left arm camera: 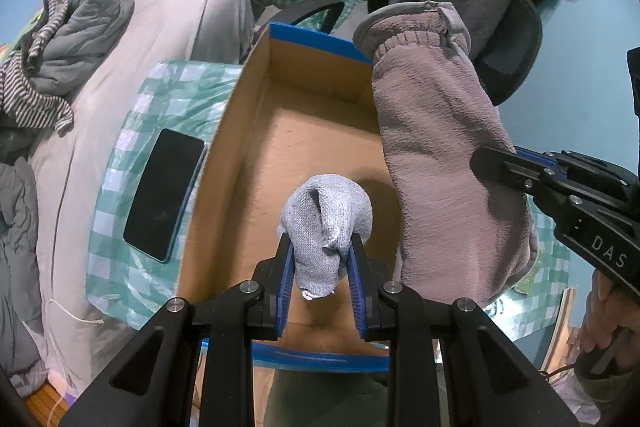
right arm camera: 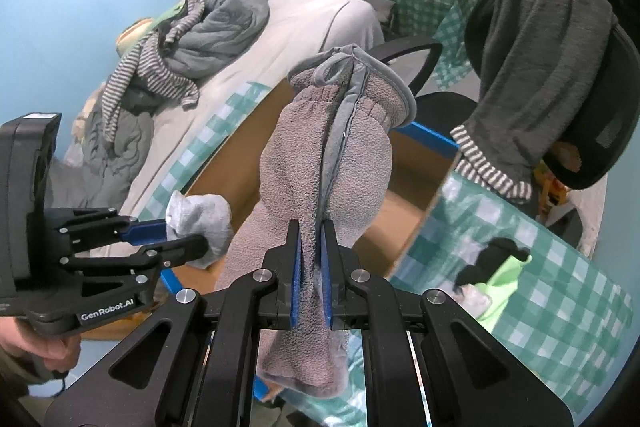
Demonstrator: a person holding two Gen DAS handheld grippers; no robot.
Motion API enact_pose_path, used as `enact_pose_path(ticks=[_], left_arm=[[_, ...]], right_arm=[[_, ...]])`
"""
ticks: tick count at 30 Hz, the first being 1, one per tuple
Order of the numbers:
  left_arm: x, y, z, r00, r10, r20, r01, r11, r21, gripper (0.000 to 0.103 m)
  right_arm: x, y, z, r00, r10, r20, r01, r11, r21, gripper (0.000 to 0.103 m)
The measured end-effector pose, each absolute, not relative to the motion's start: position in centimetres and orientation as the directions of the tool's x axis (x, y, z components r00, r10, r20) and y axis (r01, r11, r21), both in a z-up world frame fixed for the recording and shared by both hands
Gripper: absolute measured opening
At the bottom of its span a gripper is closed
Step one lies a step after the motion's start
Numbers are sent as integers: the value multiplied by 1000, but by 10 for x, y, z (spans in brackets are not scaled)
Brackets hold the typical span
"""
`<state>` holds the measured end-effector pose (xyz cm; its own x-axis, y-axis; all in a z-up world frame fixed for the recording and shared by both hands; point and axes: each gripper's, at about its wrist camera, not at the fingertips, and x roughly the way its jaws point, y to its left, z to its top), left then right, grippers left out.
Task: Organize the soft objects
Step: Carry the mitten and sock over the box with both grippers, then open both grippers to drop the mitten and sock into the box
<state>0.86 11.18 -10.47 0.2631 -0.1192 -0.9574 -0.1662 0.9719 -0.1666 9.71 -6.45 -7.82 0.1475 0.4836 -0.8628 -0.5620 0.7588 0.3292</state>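
Two tongs clamped: left tongs [left arm camera: 322,259] on knitted grey sock [left arm camera: 326,223], right tongs [right arm camera: 312,251] on fleecy taupe slipper-sock [right arm camera: 324,163].

Box [left arm camera: 224,163] interior open from above; phone [left arm camera: 166,199] left, chair [left arm camera: 516,39] behind.

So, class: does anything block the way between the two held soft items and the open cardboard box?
Nothing visible does. The left gripper holds the light grey sock right above the cardboard box, whose floor is bare. The right gripper holds the fluffy mauve sock over the same box.
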Motion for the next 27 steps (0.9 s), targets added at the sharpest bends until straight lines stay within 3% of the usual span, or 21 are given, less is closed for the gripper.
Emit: enact_pose_path(ticks=[15, 20, 22, 27], left_arm=[[19, 125, -135, 196, -117, -974, -162, 975, -150, 28], [19, 127, -136, 188, -105, -976, -167, 976, -137, 40], [19, 127, -134, 189, -95, -977, -170, 977, -127, 41], [16, 125, -126, 197, -92, -976, -171, 977, -127, 49]], right_arm=[[106, -31, -111, 79, 451, -889, -540, 769, 342, 9], [106, -30, -112, 72, 438, -896, -541, 772, 334, 21], [106, -33, -110, 89, 426, -900, -535, 783, 317, 36], [107, -43, -102, 126, 410, -903, -518, 804, 293, 54]])
